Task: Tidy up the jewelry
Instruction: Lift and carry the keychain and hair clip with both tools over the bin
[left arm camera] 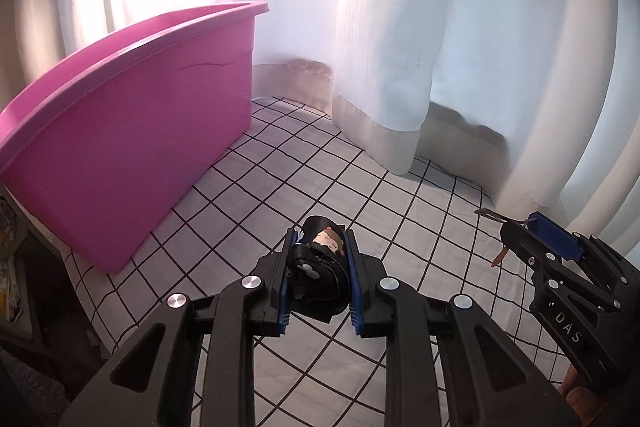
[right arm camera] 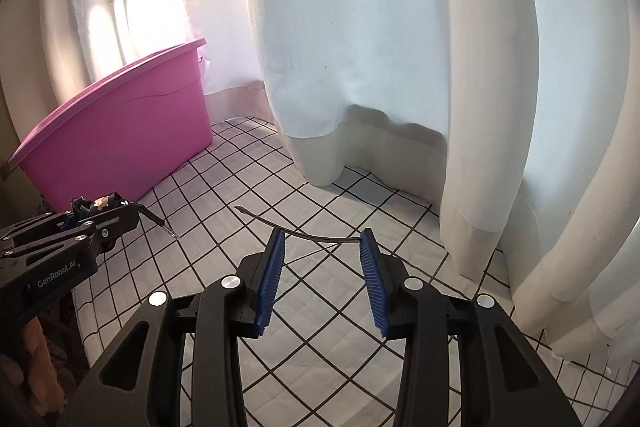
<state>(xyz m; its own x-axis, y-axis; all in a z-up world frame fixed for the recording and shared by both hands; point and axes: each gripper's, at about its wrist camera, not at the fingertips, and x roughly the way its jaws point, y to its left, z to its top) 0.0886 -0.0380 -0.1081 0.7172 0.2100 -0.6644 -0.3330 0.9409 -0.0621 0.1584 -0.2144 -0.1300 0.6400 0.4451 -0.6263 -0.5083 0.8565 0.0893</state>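
While my left tongs (left arm camera: 320, 239) are clamped on a small black bundle (left arm camera: 316, 271), their blue pads press its two sides and the bundle fills the narrow gap between them. It looks like rolled black strap or fabric, and a little cartoon face sits on its top near the fingertips. From the right wrist view I can see a thin piece sticking out past the tip of that same grip, but it is too small for me to say what it is. My right tongs (right arm camera: 322, 237) stand partly apart, with bare checked cloth showing between the pads. A thin dark curved strip (right arm camera: 316, 237) lies across their tips, one end at the right-hand finger and the other reaching out past the left-hand finger. I cannot tell whether the pads actually pinch it. From the left wrist view the same tongs sit off to the right, with a slim piece and a brownish tip poking out at their front. Fingers of the hand (left arm camera: 576, 391) that carries them show at the lower edge. Below both lies the surface, covered by a white cloth with a black grid (left arm camera: 400, 227). A pink plastic tub (left arm camera: 132, 147) stands on it to the left, well apart from both grips. White curtains (left arm camera: 400, 47) hang behind, their hems resting on the cloth.
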